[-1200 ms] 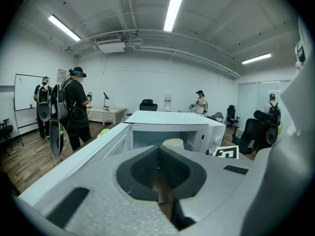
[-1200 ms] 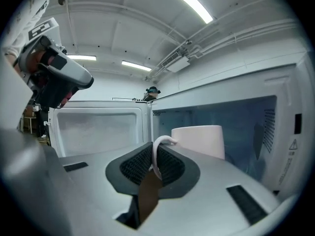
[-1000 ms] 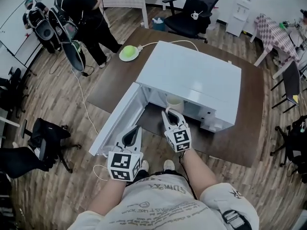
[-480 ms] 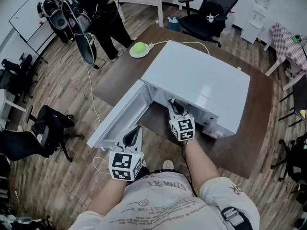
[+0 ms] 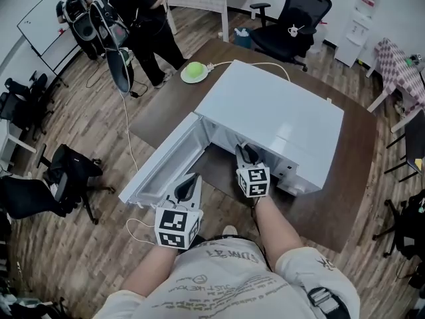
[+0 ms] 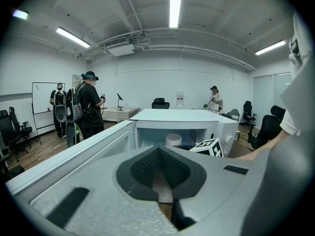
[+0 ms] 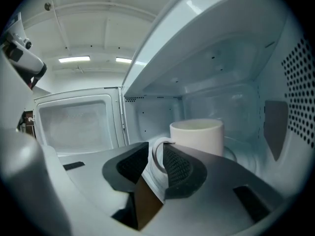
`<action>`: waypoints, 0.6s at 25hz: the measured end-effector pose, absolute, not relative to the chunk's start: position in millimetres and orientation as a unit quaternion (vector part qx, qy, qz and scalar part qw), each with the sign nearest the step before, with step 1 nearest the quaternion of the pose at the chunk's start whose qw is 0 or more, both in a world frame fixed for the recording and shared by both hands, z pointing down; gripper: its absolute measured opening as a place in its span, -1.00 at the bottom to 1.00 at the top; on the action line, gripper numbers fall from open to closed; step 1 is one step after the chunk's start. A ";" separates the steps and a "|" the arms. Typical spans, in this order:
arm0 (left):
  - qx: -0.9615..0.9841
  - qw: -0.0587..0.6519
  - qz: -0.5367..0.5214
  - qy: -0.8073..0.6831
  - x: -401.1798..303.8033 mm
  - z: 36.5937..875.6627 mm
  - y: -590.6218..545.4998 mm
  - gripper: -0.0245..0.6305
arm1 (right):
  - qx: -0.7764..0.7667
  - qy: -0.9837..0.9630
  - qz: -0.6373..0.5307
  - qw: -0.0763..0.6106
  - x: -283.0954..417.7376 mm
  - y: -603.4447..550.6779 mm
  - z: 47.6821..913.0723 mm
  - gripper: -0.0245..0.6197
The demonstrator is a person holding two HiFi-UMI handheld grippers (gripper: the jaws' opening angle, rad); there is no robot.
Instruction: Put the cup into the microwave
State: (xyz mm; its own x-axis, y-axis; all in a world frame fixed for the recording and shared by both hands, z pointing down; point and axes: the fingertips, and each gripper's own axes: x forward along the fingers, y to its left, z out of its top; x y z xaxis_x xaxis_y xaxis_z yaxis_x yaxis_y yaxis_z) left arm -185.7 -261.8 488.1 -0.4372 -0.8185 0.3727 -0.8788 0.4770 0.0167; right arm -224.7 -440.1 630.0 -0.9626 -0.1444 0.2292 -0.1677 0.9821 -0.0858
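Observation:
The white microwave (image 5: 272, 118) stands on the brown table with its door (image 5: 169, 168) swung open to the left. A white cup (image 7: 197, 134) stands inside the cavity on the turntable, and it also shows through the opening in the left gripper view (image 6: 173, 139). My right gripper (image 7: 160, 149) reaches into the cavity (image 5: 246, 153). Its jaws are opening with the cup's handle (image 7: 156, 154) between them, and the left pad stands off the handle. The microwave's roof hides the cup in the head view. My left gripper (image 5: 192, 179) hangs by the door's front edge, shut and with nothing in it (image 6: 158, 149).
The table (image 5: 332, 198) carries a green round thing (image 5: 194, 71) with a white cable at its far corner. People (image 5: 139, 12) stand at the back left, an office chair (image 5: 292, 18) behind the table, a dark bag (image 5: 73, 175) on the floor to the left.
My right gripper has pushed forward into the microwave with the cup, which has passed out of the head view under the roof. The left gripper has hardly moved.

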 end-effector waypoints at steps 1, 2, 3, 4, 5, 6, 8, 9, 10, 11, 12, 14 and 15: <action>0.505 0.168 0.089 -0.842 -184.6 488.8 -263.5 -0.88 | 0.083 -0.988 0.050 0.117 -222.5 -440.8 632.8 -0.60; 0.506 0.169 0.089 -0.841 -183.6 489.6 -265.4 -0.88 | 0.088 -0.988 0.047 0.121 -220.2 -441.6 634.8 -0.53; 0.508 0.170 0.088 -0.840 -182.6 490.3 -267.2 -0.88 | 0.094 -0.987 0.044 0.123 -217.7 -442.6 635.9 -0.48; 0.510 0.170 0.087 -0.839 -181.6 490.9 -268.9 -0.88 | 0.100 -0.986 0.043 0.124 -215.0 -443.7 636.4 -0.43; 0.511 0.170 0.087 -0.838 -180.4 491.5 -270.5 -0.88 | 0.105 -0.986 0.044 0.124 -212.5 -444.6 636.3 -0.42; 0.513 0.170 0.087 -0.837 -179.2 492.1 -271.9 -0.88 | 0.109 -0.985 0.045 0.123 -209.8 -444.9 635.9 -0.41; 0.517 0.171 0.086 -0.834 -176.3 493.5 -274.6 -0.88 | 0.112 -0.985 0.046 0.121 -203.8 -443.5 634.5 -0.41; 0.519 0.172 0.085 -0.833 -174.9 494.0 -276.0 -0.88 | 0.112 -0.985 0.047 0.120 -200.2 -441.9 633.4 -0.41; 0.521 0.171 0.083 -0.832 -173.7 494.3 -277.5 -0.88 | 0.113 -0.985 0.048 0.118 -196.2 -439.9 631.6 -0.41; 0.523 0.171 0.080 -0.831 -172.7 494.3 -279.1 -0.88 | 0.114 -0.985 0.048 0.117 -192.0 -437.9 629.2 -0.41; 0.525 0.171 0.078 -0.830 -172.0 494.4 -280.8 -0.88 | 0.117 -0.985 0.047 0.116 -187.4 -435.8 626.5 -0.41; 0.530 0.172 0.072 -0.827 -170.9 494.8 -284.4 -0.88 | 0.131 -0.983 0.041 0.120 -176.8 -431.9 621.8 -0.51; 0.533 0.172 0.068 -0.826 -170.5 494.7 -286.4 -0.88 | 0.139 -0.982 0.037 0.124 -171.7 -429.7 619.1 -0.81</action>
State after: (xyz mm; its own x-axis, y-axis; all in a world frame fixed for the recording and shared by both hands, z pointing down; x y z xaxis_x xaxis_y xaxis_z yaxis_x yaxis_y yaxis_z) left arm -170.5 -286.4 494.7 -0.3723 -0.8566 0.3572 -0.9038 0.4222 0.0705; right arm -171.7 -429.7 619.1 -0.9306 -0.2642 0.2535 -0.2826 0.9585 -0.0386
